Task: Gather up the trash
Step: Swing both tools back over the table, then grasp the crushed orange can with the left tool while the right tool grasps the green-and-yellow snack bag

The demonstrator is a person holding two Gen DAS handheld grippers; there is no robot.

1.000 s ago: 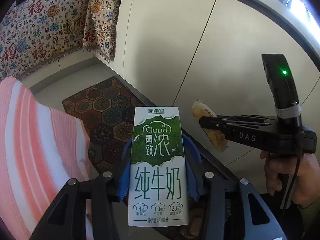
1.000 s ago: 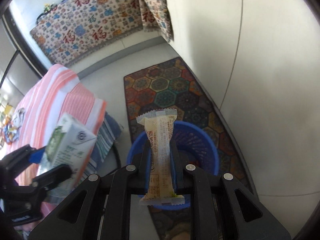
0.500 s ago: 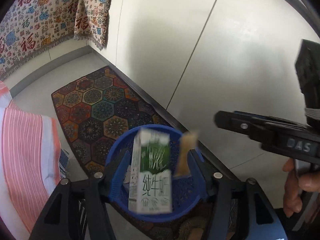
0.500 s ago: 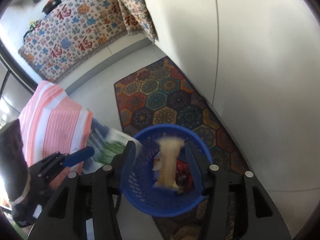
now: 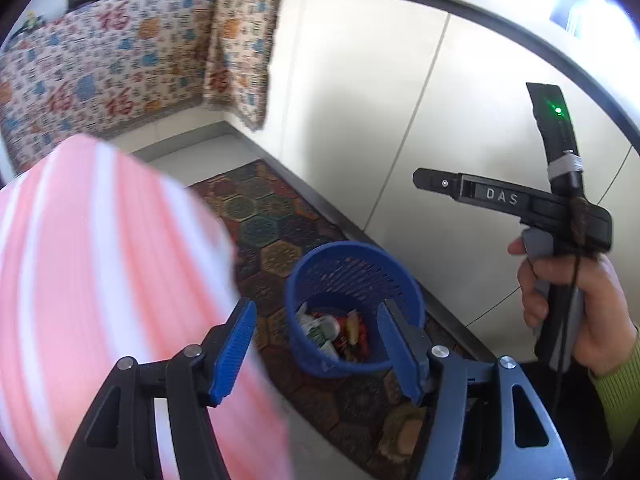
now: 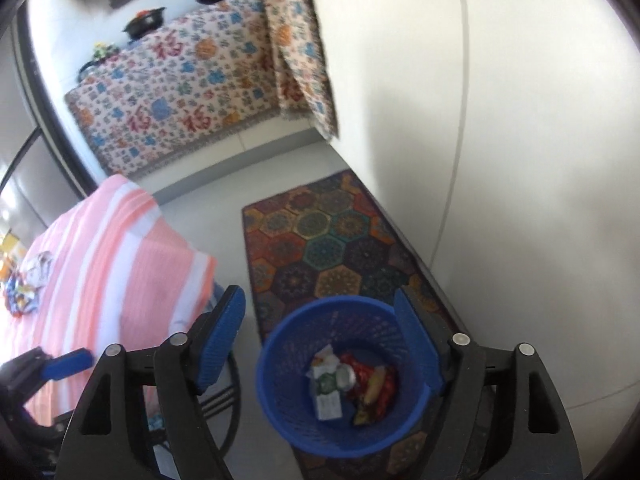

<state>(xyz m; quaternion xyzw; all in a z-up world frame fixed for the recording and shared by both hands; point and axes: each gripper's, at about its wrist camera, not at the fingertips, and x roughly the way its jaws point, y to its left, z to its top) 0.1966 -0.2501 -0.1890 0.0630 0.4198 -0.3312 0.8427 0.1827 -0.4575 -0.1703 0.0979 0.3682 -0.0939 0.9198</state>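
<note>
A blue mesh basket [image 5: 320, 364] [image 6: 288, 420] stands on the rug below both grippers. Inside it lie a green-and-white milk carton [image 5: 320, 334] [image 6: 326, 392], a yellowish snack wrapper [image 6: 376, 388] and red wrappers. My left gripper [image 5: 316, 344] hovers above and to the left of the basket, its jaws opening with nothing between them. My right gripper [image 6: 320, 336] hangs over the basket's rim, its jaws opening too and also empty. In the left wrist view the right gripper [image 5: 418, 182] shows side-on, held by a hand [image 5: 568, 304]. The left gripper's blue fingertip [image 6: 68, 362] shows at the lower left.
A table under a pink striped cloth [image 5: 100, 280] [image 6: 108, 248] is close on the left, with several small wrappers [image 6: 24, 292] on it. A hexagon-patterned rug [image 6: 320, 240] runs along a white wall [image 5: 360, 120]. A patterned cloth [image 6: 180, 92] covers the far counter.
Both grippers opened and let go: the milk carton and the snack wrapper dropped into the blue basket. The left gripper then pulled away toward the striped table.
</note>
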